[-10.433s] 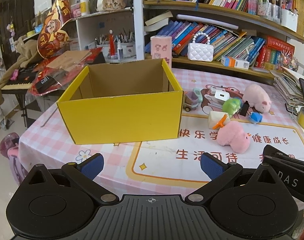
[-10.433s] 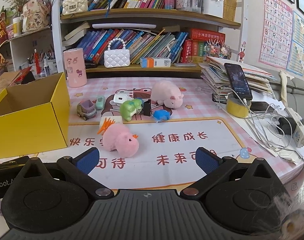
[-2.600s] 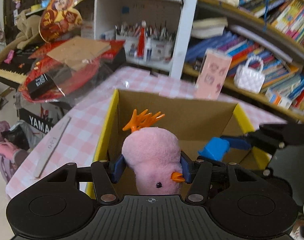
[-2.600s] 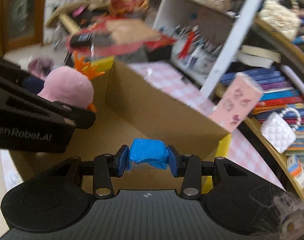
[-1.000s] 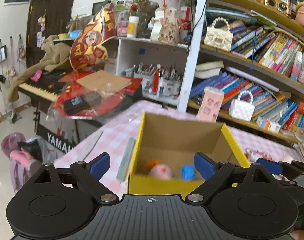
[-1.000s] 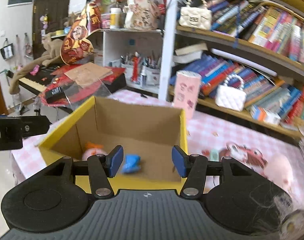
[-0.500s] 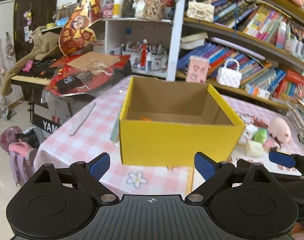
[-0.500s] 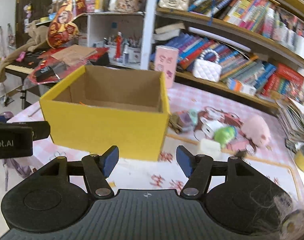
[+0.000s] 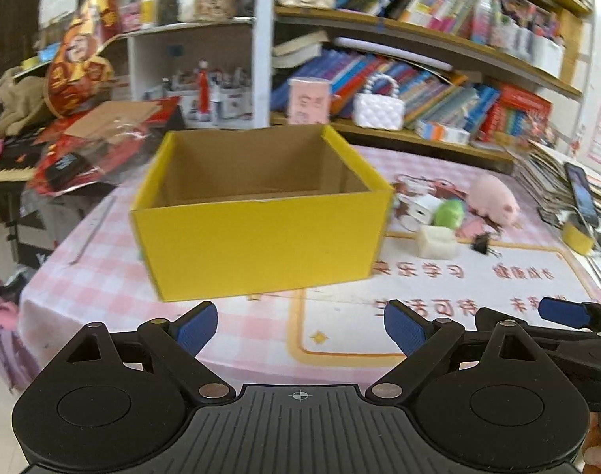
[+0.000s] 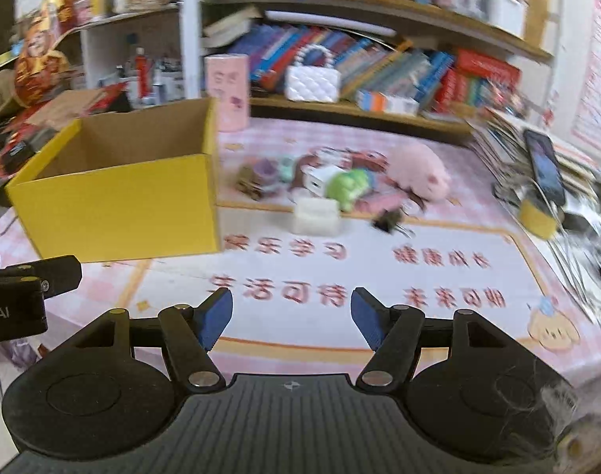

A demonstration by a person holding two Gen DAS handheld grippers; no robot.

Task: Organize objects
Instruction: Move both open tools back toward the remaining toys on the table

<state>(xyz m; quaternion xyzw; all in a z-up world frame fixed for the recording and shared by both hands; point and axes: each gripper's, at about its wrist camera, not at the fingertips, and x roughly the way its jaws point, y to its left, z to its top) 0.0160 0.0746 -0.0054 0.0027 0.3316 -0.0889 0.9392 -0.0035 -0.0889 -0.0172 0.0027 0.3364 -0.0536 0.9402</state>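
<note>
The yellow box stood at the left of the worktop. To its right lay a white block, a green plush and a pink plush pig. The block was pale, squarish, probably light and stiff; grip across its flat sides. Both plushes would compress; grip mid-body. The left gripper was spread wide, empty. The right gripper was opening, nothing between its fingers.

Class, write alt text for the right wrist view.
An empty right gripper, jaws opening, hangs over a pink table mat. Ahead left stands an open yellow box; right of it lie small toys, including a pink plush pig.
</note>
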